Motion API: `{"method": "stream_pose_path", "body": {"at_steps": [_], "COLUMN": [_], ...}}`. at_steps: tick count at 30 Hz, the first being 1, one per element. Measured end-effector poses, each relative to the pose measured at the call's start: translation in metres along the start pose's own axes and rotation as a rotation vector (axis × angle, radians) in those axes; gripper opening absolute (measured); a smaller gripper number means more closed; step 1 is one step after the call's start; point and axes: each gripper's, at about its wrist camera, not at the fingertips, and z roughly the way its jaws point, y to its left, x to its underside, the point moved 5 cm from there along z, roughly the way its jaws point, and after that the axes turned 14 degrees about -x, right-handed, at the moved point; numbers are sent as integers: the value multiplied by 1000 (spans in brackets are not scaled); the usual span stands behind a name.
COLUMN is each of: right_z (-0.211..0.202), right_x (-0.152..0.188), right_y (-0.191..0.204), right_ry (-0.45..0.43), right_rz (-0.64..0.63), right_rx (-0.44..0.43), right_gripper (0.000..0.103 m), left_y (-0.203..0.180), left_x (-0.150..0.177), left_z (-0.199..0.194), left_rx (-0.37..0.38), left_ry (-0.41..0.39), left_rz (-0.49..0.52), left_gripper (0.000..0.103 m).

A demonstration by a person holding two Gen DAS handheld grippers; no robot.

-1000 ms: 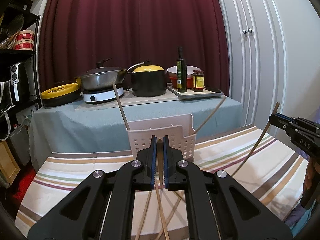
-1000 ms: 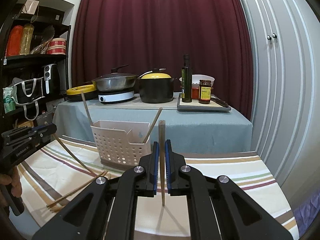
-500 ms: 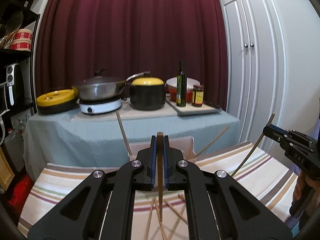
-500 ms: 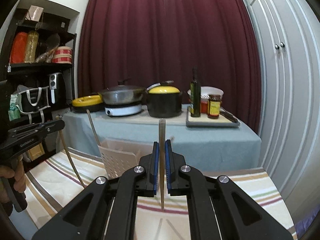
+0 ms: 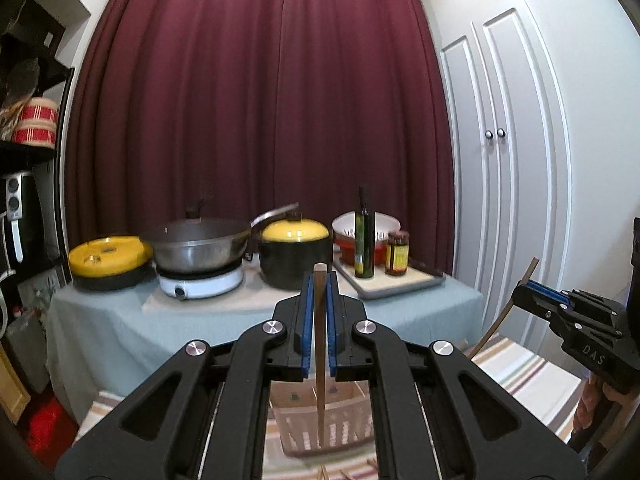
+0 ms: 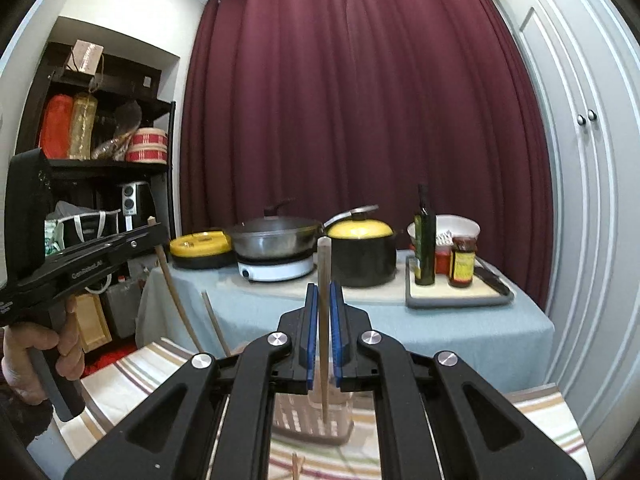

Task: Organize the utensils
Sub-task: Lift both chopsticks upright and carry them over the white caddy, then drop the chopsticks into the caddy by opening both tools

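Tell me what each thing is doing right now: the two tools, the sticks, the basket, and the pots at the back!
Left tool: shut on a chopstick, held upright.
Right tool: shut on another chopstick, upright.
Basket: standing on the striped cloth, below both chopsticks' tips.
Wok: lid on, sitting on the white cooker.
Black pot: yellow lid on.
Oil bottle: upright, on the tray.
Jar: upright, lid on.

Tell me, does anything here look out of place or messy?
Only a little. Loose chopsticks lie on the striped tablecloth instead of in the perforated basket. Each gripper, left and right, holds one chopstick upright above it. Nothing looks spilled or broken.
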Motion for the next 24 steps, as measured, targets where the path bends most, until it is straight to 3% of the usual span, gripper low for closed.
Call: {"method": "stream_pose_path", "body": {"at_steps": [11,15,24], "right_z": [34,50,86], "right_x": [-15,-5,32], "right_y": [-11,-16,-22], "right_ry": [-21,4,104], "right_rz": [-4,3,3], "right_rx": [-6,6,26], "right_gripper": [7,7,7], "left_y": [7,5,4], "left_x": [-28,-17,26], "left_z": [40,52,90], "left_rx": [-42,-71,-77], "left_ry": [-57,-62,21], "left_rz": [-8,19,24], "left_gripper": [6,6,6]}}
